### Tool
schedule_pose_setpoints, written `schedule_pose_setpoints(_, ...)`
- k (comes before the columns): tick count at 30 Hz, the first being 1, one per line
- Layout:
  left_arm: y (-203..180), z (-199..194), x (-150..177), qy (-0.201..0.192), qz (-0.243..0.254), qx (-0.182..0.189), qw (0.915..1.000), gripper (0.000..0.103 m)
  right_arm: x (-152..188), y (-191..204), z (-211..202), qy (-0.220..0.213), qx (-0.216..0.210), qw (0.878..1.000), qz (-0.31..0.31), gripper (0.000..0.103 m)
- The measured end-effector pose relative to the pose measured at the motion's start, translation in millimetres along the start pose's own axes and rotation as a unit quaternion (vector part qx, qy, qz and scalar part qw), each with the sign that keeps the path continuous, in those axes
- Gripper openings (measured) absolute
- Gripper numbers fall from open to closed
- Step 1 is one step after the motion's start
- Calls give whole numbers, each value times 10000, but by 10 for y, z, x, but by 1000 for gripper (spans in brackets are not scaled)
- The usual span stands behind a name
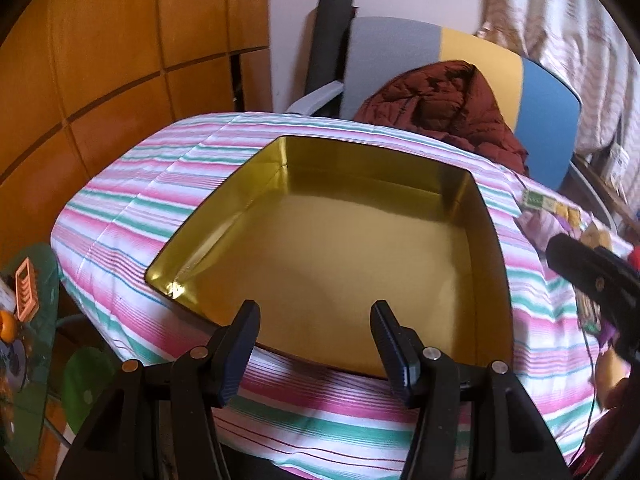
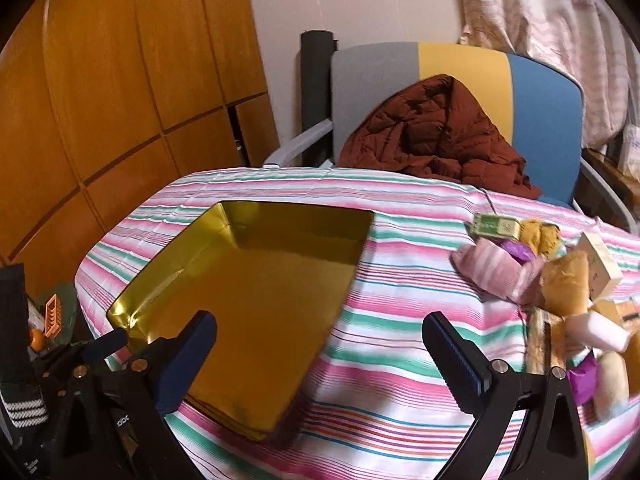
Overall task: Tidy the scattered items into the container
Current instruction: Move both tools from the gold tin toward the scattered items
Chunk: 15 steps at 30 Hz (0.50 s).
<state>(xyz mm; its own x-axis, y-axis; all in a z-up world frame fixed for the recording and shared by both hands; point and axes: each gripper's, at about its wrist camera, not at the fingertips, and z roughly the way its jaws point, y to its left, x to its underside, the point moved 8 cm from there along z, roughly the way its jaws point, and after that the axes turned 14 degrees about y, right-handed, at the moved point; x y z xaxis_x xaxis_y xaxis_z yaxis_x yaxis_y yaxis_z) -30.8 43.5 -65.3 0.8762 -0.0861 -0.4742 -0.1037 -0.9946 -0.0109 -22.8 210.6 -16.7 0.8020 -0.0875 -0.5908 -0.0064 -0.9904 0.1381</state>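
A home room: striped tablecloth (image 2: 400,320), jacket (image 2: 432,136) draped over chair (image 2: 540,100), wooden wardrobe (image 2: 120,80), curtains (image 2: 560,20).

Striped tablecloth (image 2: 400,340) bearing gold tin (image 2: 256,300), scattered items (image 2: 560,280) alongside.

Black gripper frames, silver screws, ribbed navy fingers (image 1: 390,344).

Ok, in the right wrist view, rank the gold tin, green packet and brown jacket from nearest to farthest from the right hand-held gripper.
From the right hand-held gripper:
1. Gold tin, just ahead, left.
2. Green packet, farther back on the right.
3. Brown jacket, on the chair behind the table.
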Motion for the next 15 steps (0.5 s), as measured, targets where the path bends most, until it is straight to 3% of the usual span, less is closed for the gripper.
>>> schedule_pose_setpoints(3,-175,4,55,24,281,68,9996,58,80,-196,-16,116,147,9997,169,103)
schedule_pose_setpoints(9,-563,41,142,401,760,544,9948,58,239,-652,-159,166,564,9972,471,103)
schedule_pose_setpoints(15,-950,-105,189,147,1349,750,9879,58,420,-1258,-346,170,785,9884,1292,103)
